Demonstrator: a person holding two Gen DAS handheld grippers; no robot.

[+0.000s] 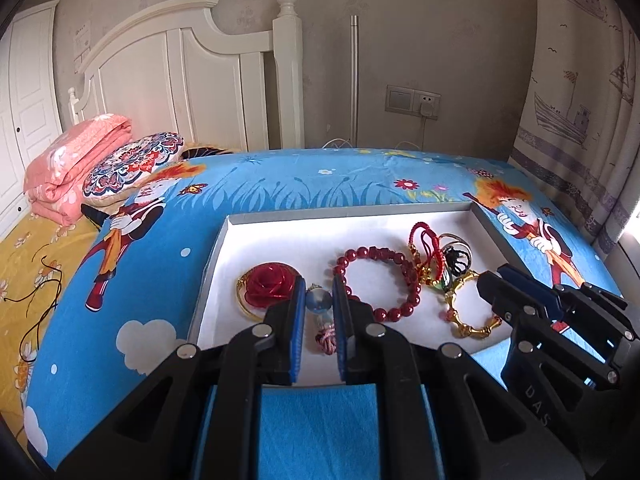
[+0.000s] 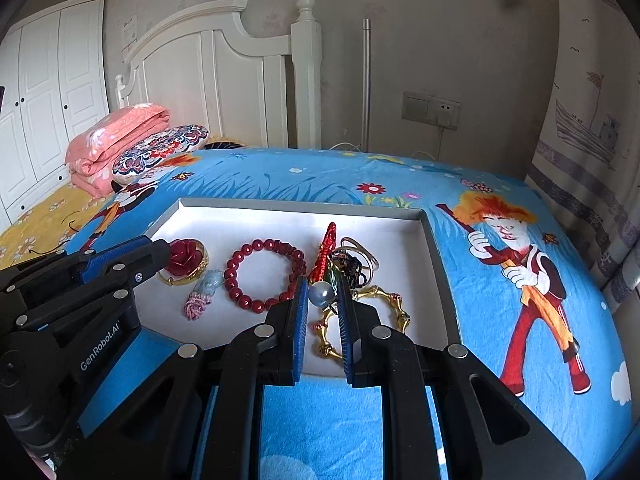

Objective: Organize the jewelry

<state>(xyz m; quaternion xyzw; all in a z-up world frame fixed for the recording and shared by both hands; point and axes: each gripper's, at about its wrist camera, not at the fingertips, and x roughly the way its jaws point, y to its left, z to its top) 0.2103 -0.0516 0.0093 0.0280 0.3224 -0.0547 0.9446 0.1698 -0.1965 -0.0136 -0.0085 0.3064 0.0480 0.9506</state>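
The left gripper (image 1: 319, 300) is pinching a round, glossy bluish bead (image 1: 319, 302) between its blue ribbed pads, a knotted pink cord tassel (image 1: 326, 339) hanging beneath it. The right gripper (image 2: 322, 295) is likewise clamping a smooth pearly bead (image 2: 321, 294). Both are hovering over a shallow white cardboard tray (image 1: 280, 236), which is lying on a blue cartoon-print bedsheet (image 1: 280, 180). Inside the tray are sitting a dark red beaded bracelet (image 1: 380, 280), a foil-red rose on a gold ring (image 1: 268, 286), a gold bamboo-jointed bangle (image 1: 472, 320) and a tangle of red cords and metal rings (image 1: 436, 256). A folded pink quilt (image 1: 76, 160) is resting beyond, by the white headboard (image 1: 180, 72).
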